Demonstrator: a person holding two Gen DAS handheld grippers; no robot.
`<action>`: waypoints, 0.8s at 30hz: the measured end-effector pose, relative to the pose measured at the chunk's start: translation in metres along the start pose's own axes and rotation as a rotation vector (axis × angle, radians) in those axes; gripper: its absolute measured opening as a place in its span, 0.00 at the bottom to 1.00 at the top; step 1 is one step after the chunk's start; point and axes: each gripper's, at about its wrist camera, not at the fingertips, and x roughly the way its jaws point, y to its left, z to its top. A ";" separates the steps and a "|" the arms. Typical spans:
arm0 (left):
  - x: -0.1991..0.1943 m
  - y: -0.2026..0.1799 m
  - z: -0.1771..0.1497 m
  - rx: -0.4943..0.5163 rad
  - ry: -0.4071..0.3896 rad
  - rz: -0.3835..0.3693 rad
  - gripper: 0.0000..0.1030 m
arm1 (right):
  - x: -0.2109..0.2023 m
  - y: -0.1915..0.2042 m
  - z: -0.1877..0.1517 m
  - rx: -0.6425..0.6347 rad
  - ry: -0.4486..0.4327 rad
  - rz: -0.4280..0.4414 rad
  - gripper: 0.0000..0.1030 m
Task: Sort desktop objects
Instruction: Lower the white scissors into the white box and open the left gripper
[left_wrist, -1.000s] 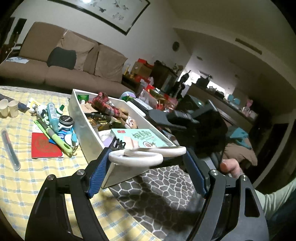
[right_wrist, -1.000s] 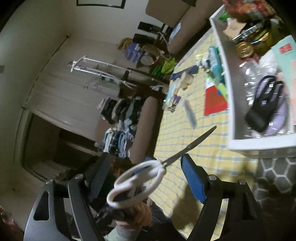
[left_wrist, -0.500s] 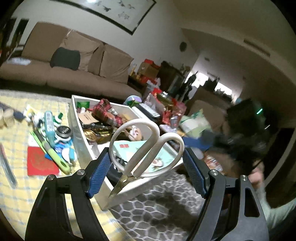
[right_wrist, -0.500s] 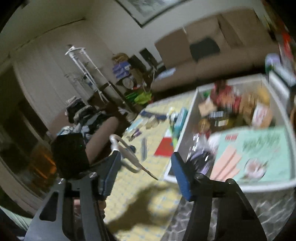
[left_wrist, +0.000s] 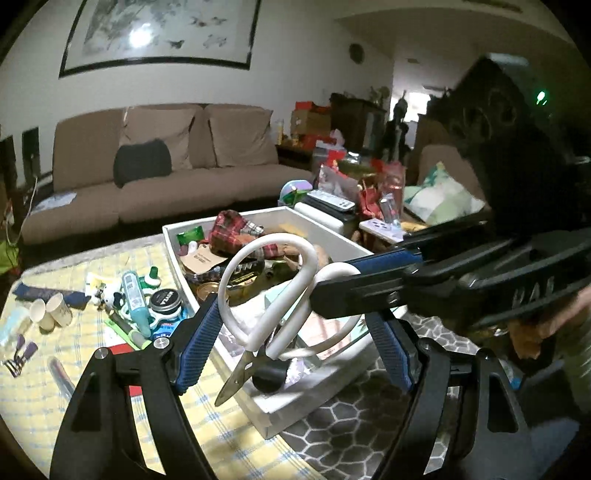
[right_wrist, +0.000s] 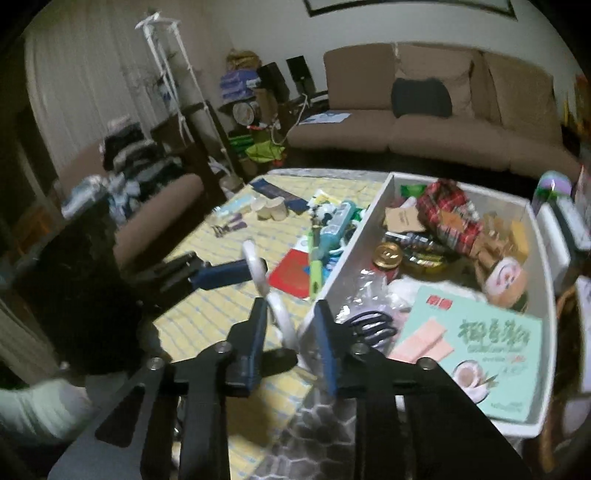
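Note:
White-handled scissors (left_wrist: 275, 291) hang blades down between the two grippers, above the near end of the white box (left_wrist: 332, 236). My left gripper (left_wrist: 291, 341) is open, with its blue pads on either side of the handles and apart from them. My right gripper (left_wrist: 332, 275) comes in from the right, and one finger passes through a handle loop. In the right wrist view the right gripper (right_wrist: 290, 328) is partly closed around a handle loop of the scissors (right_wrist: 273, 295). The left gripper's fingers (right_wrist: 221, 275) show beyond it.
The white box (right_wrist: 373, 218) holds a mint green packet (right_wrist: 476, 354), black scissors (right_wrist: 369, 325), a plaid pouch (right_wrist: 447, 214) and tins. Tubes, a red booklet (right_wrist: 291, 275), paper cups (right_wrist: 271, 210) and clips lie on the yellow checked cloth (right_wrist: 221, 306). A grey patterned mat (left_wrist: 354, 435) lies in front.
The scissors have passed from being held by the left gripper to hanging on the right gripper's finger. The right gripper has swung in close from the right and narrowed. The left gripper's jaws stand open.

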 end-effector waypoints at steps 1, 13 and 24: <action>0.003 -0.003 0.000 0.009 0.002 0.006 0.74 | 0.002 0.003 -0.001 -0.023 0.003 -0.021 0.19; 0.041 -0.001 0.029 0.034 -0.009 -0.028 0.74 | -0.001 -0.044 0.008 0.066 -0.053 -0.004 0.17; 0.160 0.038 0.079 0.127 0.197 -0.196 0.74 | 0.038 -0.173 0.025 0.442 -0.110 0.174 0.16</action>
